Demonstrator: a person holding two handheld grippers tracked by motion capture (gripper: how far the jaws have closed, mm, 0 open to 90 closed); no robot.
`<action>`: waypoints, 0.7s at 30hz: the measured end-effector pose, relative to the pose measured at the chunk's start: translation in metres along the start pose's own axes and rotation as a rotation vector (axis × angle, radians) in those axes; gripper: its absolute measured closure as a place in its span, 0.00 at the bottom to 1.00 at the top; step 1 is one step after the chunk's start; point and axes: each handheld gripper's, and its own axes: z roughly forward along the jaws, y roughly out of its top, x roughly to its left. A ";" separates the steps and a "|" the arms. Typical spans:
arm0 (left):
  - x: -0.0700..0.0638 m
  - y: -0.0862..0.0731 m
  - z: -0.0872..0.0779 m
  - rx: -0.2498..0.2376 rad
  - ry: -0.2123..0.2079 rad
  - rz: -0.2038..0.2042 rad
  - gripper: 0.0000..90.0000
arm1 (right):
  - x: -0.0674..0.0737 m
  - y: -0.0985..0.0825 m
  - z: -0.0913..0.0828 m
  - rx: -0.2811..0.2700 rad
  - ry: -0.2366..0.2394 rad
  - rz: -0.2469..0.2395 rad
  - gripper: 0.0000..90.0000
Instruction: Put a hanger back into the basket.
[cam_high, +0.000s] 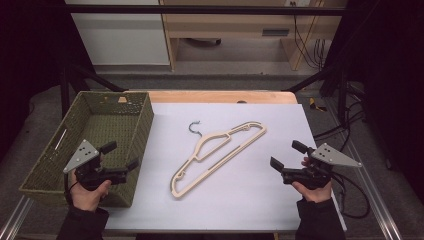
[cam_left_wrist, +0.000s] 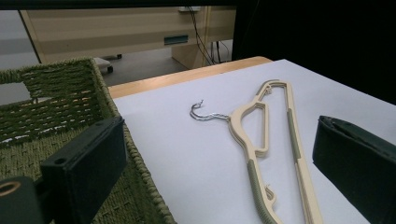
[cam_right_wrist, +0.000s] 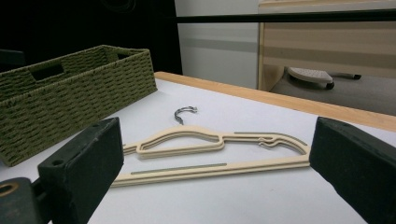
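A cream plastic hanger (cam_high: 216, 155) with a metal hook (cam_high: 194, 127) lies flat and slanted in the middle of the white table top (cam_high: 250, 195). The same hanger (cam_left_wrist: 268, 154) lies ahead of the left gripper's jaws, and the hanger (cam_right_wrist: 210, 154) stretches sideways in the right gripper view. My left gripper (cam_high: 120, 156) is held open over the near right corner of the green woven basket (cam_high: 55, 150), with nothing between its jaws. My right gripper (cam_high: 286, 155) hovers open to the right of the hanger, also holding nothing.
The basket (cam_left_wrist: 56, 98) stands at the table's left edge and looks empty; its wall (cam_right_wrist: 70, 98) faces the right gripper. A wooden table edge (cam_high: 220, 96) runs along the back. Beyond it are a floor, wooden furniture and cables.
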 end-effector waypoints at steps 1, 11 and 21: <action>-0.001 0.001 0.000 0.008 0.004 0.008 0.03 | 0.000 0.000 0.000 0.001 -0.001 0.000 0.04; -0.019 0.011 0.008 0.035 -0.002 0.033 0.04 | 0.001 0.000 0.002 0.009 0.001 0.002 0.04; -0.045 0.013 0.036 0.078 -0.051 0.053 0.06 | 0.003 -0.001 0.005 0.024 0.009 0.000 0.04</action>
